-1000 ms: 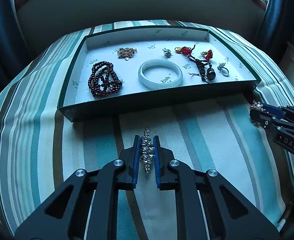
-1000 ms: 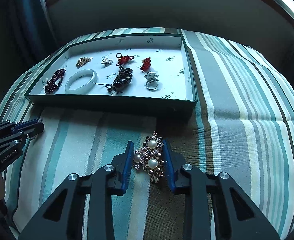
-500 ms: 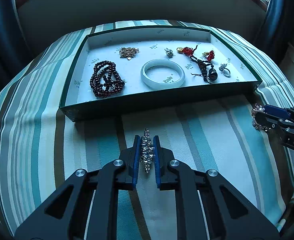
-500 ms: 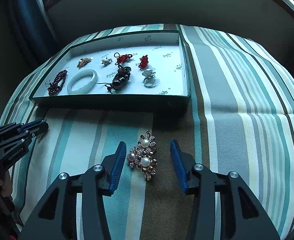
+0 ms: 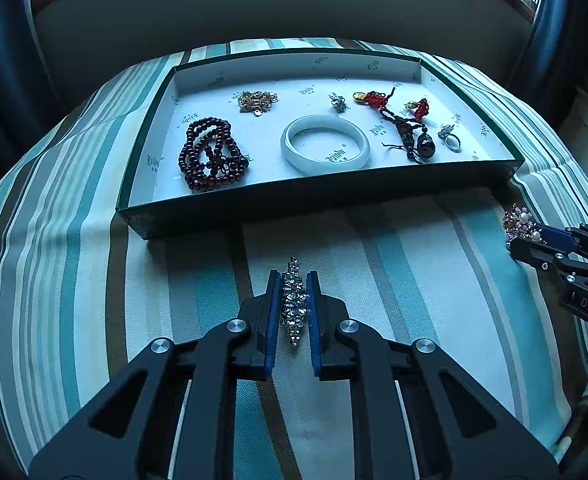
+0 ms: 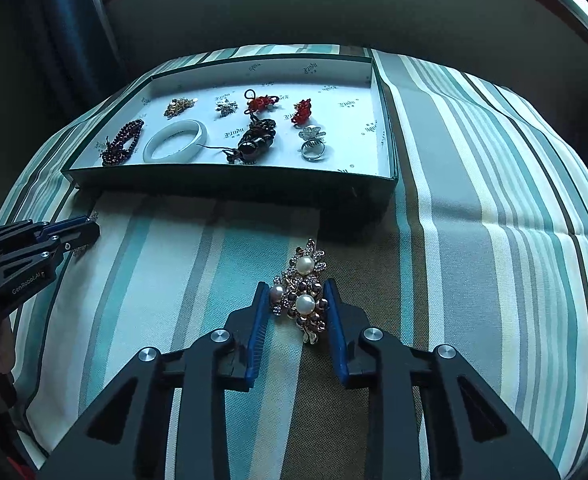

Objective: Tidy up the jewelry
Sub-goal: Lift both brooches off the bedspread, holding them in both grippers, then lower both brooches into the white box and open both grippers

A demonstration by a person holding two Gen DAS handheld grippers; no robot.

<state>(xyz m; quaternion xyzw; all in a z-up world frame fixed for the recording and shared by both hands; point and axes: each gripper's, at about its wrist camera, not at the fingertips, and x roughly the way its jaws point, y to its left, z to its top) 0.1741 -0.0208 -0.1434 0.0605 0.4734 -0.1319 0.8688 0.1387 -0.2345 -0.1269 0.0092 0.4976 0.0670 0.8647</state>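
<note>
My left gripper (image 5: 292, 276) is shut on a slim rhinestone brooch (image 5: 294, 300), held edge-up just over the striped cloth in front of the tray. In the right wrist view, my right gripper (image 6: 295, 283) has its jaws closing on a pearl and rhinestone brooch (image 6: 303, 292); both blue pads touch its sides. The same pearl brooch (image 5: 515, 220) shows at the right edge of the left wrist view, at the right gripper's tips. The left gripper (image 6: 90, 228) appears at the left edge of the right wrist view.
A shallow green tray (image 5: 333, 196) with a white floor lies beyond both grippers. It holds a dark red bead bracelet (image 5: 212, 154), a white bangle (image 5: 325, 144), a gold chain (image 5: 256, 100), red knotted charms (image 5: 407, 128) and a ring (image 5: 449, 138). Striped cloth (image 6: 493, 200) covers the surface.
The right jaws opened wide around the pearl brooch half a second ago and have now closed back onto it. The left gripper and its brooch have not moved.
</note>
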